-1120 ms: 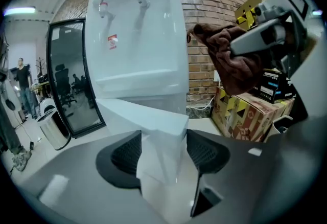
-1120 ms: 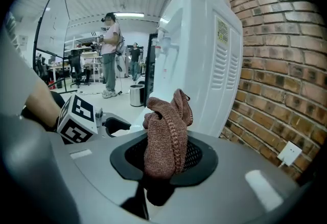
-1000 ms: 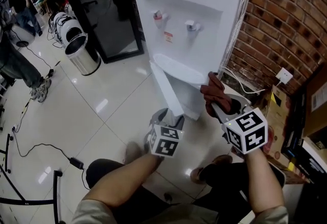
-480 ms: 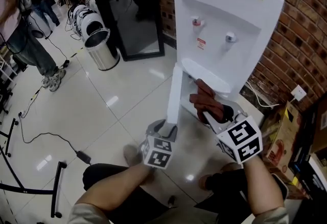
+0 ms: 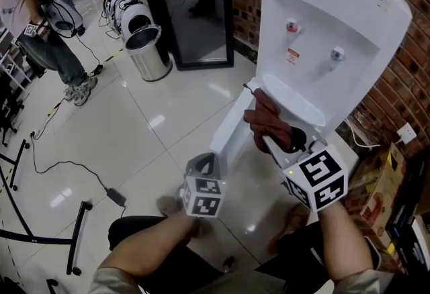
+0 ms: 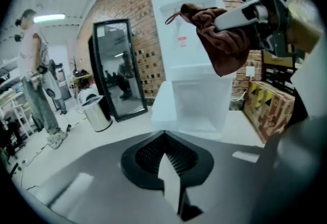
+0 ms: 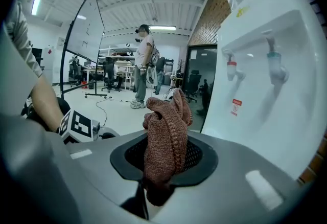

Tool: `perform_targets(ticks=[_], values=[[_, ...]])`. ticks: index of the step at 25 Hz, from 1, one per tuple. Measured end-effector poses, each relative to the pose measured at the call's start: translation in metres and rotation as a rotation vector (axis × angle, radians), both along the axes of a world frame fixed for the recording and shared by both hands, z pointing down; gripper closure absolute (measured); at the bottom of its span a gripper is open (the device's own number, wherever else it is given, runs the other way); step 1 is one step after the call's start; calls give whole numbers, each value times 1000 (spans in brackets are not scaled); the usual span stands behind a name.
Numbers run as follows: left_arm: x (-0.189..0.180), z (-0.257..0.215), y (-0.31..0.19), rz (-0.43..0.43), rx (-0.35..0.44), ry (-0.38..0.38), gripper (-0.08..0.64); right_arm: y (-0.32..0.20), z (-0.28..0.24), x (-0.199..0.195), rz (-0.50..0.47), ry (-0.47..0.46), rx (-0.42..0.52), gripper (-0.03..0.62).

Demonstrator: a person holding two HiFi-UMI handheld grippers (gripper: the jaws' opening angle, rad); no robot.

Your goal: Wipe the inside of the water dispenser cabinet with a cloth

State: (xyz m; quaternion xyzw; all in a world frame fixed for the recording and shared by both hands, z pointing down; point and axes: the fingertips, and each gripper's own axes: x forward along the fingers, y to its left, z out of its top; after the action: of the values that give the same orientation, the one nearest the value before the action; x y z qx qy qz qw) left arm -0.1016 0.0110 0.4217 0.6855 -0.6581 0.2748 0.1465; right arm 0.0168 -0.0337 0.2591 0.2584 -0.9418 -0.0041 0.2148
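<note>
While the right tongs (image 5: 274,146) pinched the reddish-brown knitted cloth (image 5: 267,119), the left tongs (image 5: 205,165) had just closed empty. Reaching deep into the white dispenser cabinet (image 6: 196,105) seemed wise.

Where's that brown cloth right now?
In the head view the cloth is right of centre, clamped in the right gripper, in front of the water dispenser and beside its open door.
</note>
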Motion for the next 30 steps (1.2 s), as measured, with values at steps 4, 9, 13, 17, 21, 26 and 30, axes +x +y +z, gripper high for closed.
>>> perform_targets(ticks=[4,9,13,17,21,26,30], values=[[-44,-6,-14,-122,23,35,560,-1,-4,-29,-33,-16,22,486],[-60,-26,-22,-155,54,80,560,-12,10,-46,-20,-1,2,485],[-38,-40,-17,-54,80,165,475,-16,-6,-49,-26,-12,22,485],[-16,-38,-5,41,75,210,384,-2,-22,-46,-31,-75,37,483],[-2,-15,-2,89,16,167,357,-3,-24,-47,-24,-89,46,483],[-2,-15,-20,76,9,57,375,-7,-17,-51,-36,-87,42,483],[-17,-18,-29,21,-27,35,388,-6,-12,-67,-85,-80,33,483]])
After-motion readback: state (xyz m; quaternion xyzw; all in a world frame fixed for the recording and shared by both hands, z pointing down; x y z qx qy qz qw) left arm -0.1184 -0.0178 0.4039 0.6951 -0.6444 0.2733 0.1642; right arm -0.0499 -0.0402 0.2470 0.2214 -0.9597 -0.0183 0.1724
